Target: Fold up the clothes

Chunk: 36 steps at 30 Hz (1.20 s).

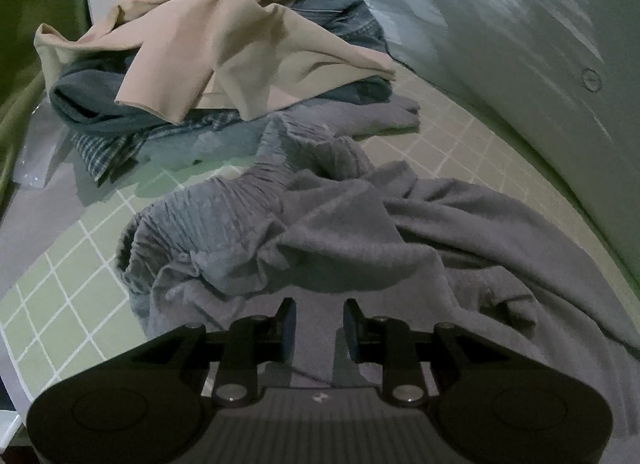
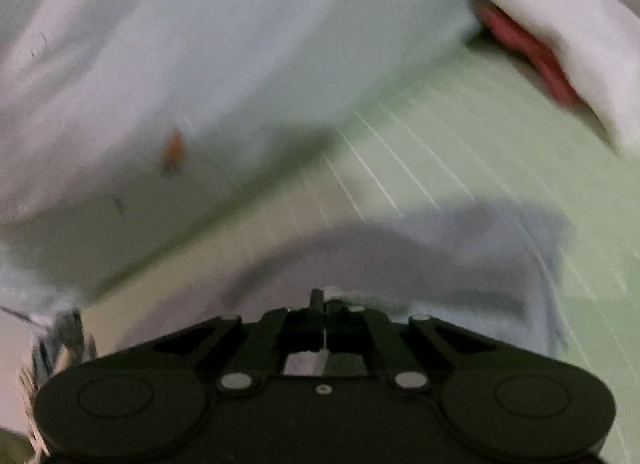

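Left claw (image 1: 319, 328) parted, empty, over grey garment (image 1: 360, 224) — clothes pile (image 1: 208, 52) beyond; right claw (image 2: 320, 304) closed on grey cloth (image 2: 420, 256).

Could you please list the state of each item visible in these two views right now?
left tongs: open, over the grey garment, holding nothing.
right tongs: shut; grip unclear, view blurred.
grey fleece garment: crumpled, unfolded, on the green checked sheet.
beige garment: crumpled atop the pile.
denim garment: bunched beneath it.
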Tool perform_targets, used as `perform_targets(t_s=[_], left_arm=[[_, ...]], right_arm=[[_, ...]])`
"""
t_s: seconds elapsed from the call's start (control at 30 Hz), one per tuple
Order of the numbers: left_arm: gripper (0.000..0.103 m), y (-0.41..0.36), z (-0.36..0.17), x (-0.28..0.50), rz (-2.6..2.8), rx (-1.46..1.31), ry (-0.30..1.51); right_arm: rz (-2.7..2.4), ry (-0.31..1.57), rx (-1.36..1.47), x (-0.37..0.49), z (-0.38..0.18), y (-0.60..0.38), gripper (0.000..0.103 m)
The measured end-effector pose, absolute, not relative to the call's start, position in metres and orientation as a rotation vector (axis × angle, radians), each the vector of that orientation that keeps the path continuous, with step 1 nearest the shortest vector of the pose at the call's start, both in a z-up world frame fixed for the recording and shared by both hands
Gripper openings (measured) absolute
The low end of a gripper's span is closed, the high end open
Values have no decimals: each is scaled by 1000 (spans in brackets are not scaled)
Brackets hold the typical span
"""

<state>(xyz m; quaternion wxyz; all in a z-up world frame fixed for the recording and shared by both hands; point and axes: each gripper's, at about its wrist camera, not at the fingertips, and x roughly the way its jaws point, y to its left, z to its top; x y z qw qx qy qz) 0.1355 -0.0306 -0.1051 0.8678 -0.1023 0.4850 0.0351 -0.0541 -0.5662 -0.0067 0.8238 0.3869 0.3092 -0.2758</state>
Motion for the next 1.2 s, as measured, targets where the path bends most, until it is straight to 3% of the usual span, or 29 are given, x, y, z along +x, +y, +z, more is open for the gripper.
perform_targets(t_s=[0.07, 0.1, 0.13, 0.17, 0.23, 0.37, 0.53, 0.6, 0.67, 0.73, 0.9, 0.97, 1.07, 1.1, 1.2], left_arm=[[28, -28, -106, 141, 88, -237, 1016], [28, -28, -106, 143, 95, -245, 1016], [28, -28, -105, 143, 101, -247, 1012], [31, -28, -105, 142, 107, -247, 1005], [38, -28, -104, 140, 115, -247, 998], [39, -33, -112, 138, 90, -211, 1038], [51, -43, -119, 134, 65, -173, 1083], [52, -47, -120, 132, 53, -154, 1094], [52, -52, -122, 130, 41, -134, 1105], [52, -57, -124, 128, 29, -115, 1116], [55, -65, -129, 127, 28, -87, 1140], [56, -68, -131, 128, 34, -80, 1152], [56, -73, -135, 129, 41, -60, 1169], [56, -75, -137, 129, 44, -47, 1171], [60, -80, -139, 132, 55, -23, 1172]], right_arm=[[-542, 544, 846, -21, 2, -583, 3], [-514, 474, 869, -7, 5, -590, 13], [-487, 413, 891, 6, 8, -596, 36], [-471, 390, 905, 12, 9, -595, 44], [-473, 396, 851, 13, 8, -586, 46], [-604, 577, 664, -18, -21, -557, 47], [-803, 728, 630, -76, -66, -538, 58], [-855, 770, 646, -88, -81, -533, 58], [-908, 813, 658, -98, -96, -528, 63], [-970, 858, 641, -99, -111, -530, 78], [-1056, 878, 621, -107, -132, -537, 84], [-1050, 861, 609, -107, -130, -541, 80], [-1020, 825, 579, -96, -131, -555, 33], [-1015, 818, 580, -92, -131, -564, 7], [-998, 797, 582, -81, -130, -592, 6]])
